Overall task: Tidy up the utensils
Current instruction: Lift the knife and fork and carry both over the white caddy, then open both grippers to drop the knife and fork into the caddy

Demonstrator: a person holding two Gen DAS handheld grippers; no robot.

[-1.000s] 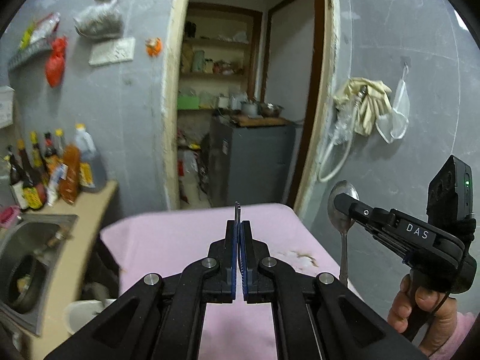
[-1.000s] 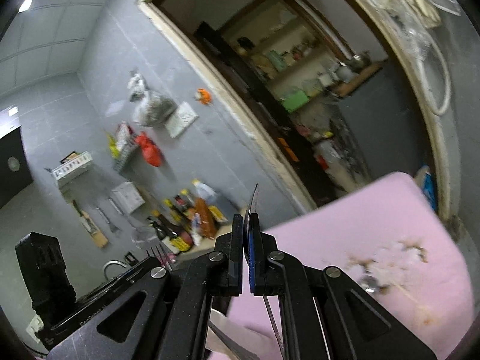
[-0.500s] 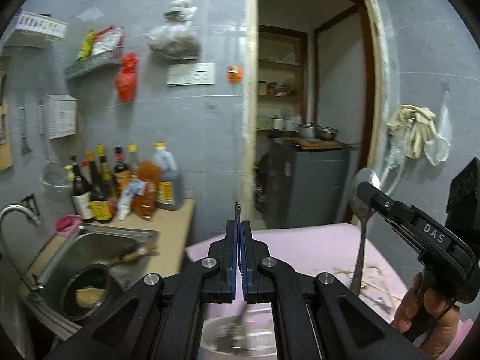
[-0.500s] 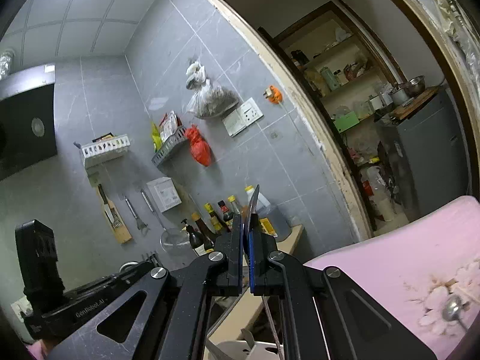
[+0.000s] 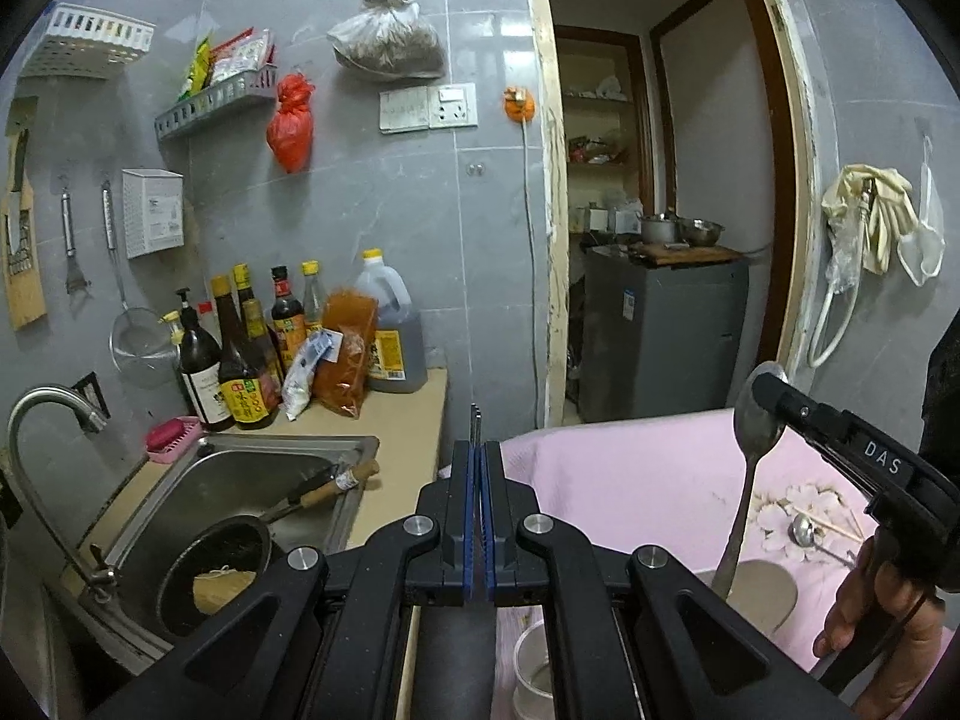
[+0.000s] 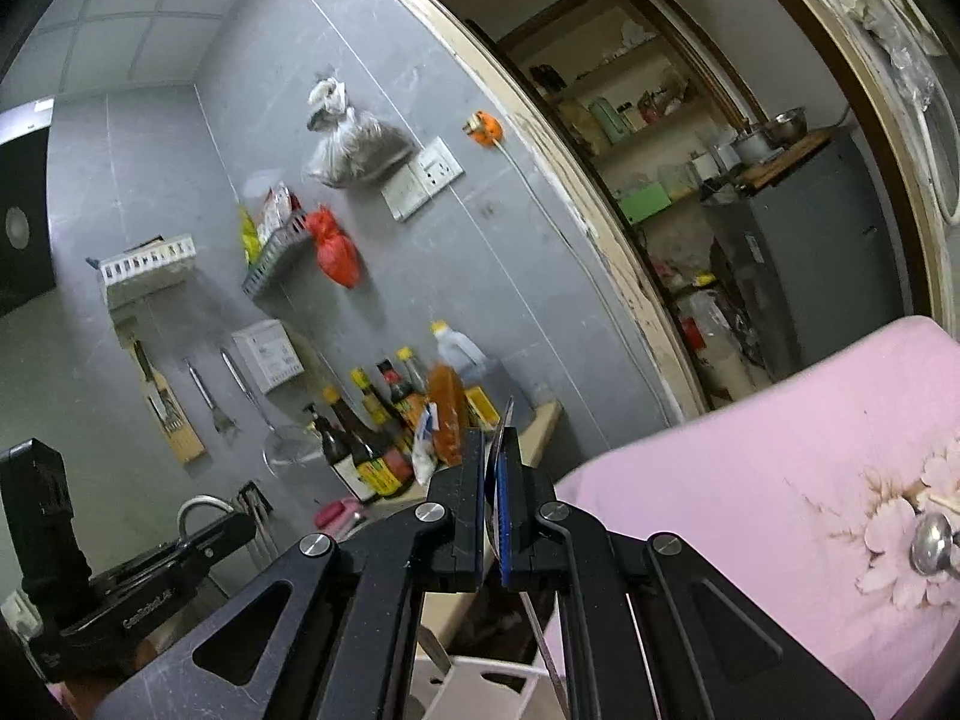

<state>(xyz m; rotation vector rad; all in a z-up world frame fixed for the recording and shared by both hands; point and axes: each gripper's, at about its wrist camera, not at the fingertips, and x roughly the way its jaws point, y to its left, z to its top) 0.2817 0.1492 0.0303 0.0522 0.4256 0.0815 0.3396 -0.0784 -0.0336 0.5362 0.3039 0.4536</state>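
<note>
My left gripper (image 5: 478, 450) is shut on a fork (image 5: 475, 420), which shows only as a thin metal strip standing up between the pads. In the right wrist view its tines (image 6: 255, 504) poke up past the left gripper (image 6: 237, 525). My right gripper (image 6: 495, 456) is shut on a steel spoon (image 6: 507, 420), seen edge-on there. In the left wrist view the spoon (image 5: 757, 420) hangs bowl up and handle down from the right gripper (image 5: 768, 387), above the pink tablecloth (image 5: 648, 468). A small ladle (image 5: 801, 531) and chopsticks (image 5: 837, 533) lie on the cloth's flower print.
A steel sink (image 5: 336, 450) with a dark pan (image 5: 210, 564) sits at the left. Sauce bottles (image 5: 258, 348) crowd the counter (image 5: 414, 438) behind it. A white cup (image 5: 534, 666) and a grey disc (image 5: 762, 594) lie below the grippers. An open doorway (image 5: 660, 240) lies ahead.
Both views have swung left, from the pink table toward the counter, bottles and sink. Both grippers stay shut on their utensils and keep side by side.
</note>
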